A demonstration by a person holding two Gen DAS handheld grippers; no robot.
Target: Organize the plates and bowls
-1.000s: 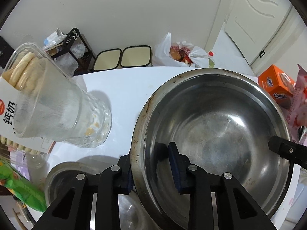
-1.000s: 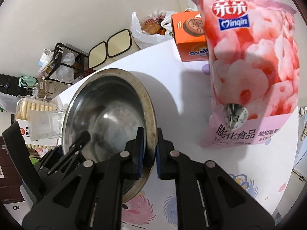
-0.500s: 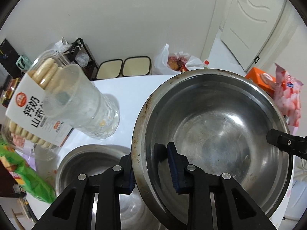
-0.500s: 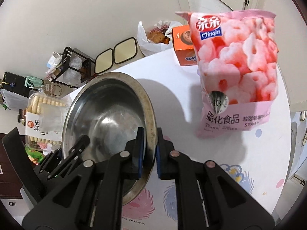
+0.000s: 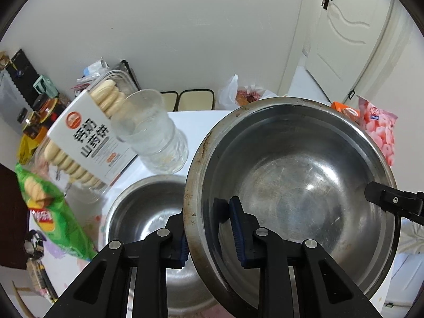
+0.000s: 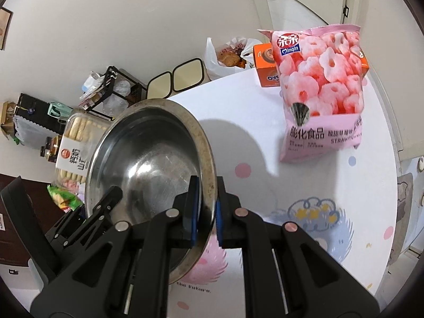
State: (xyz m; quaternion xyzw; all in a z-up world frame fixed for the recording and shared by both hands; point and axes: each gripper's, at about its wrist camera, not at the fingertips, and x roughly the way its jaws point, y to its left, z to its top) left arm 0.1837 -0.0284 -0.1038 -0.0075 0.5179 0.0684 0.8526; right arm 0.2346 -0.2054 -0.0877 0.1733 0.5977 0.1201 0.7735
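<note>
A large steel bowl (image 5: 304, 185) (image 6: 148, 159) with a stained rim hangs tilted above the white table (image 6: 265, 122), carried between both grippers. My left gripper (image 5: 209, 228) straddles its left rim, one pad outside and one inside, shut on the wall. On the opposite rim my right gripper (image 6: 208, 193) is clamped tight; its tip also shows in the left wrist view (image 5: 392, 201). A smaller steel bowl (image 5: 148, 212) rests on the table below and to the left of the large one, empty.
A clear glass (image 5: 153, 129) and a biscuit box (image 5: 87, 137) stand behind the small bowl, with a green chips bag (image 5: 50, 212) at the left edge. A pink snack bag (image 6: 323, 92) and an orange box (image 6: 265, 71) stand at the far right.
Both grippers have risen with the large bowl held between them. The table things look smaller and farther, and the small bowl underneath has come into fuller view.
</note>
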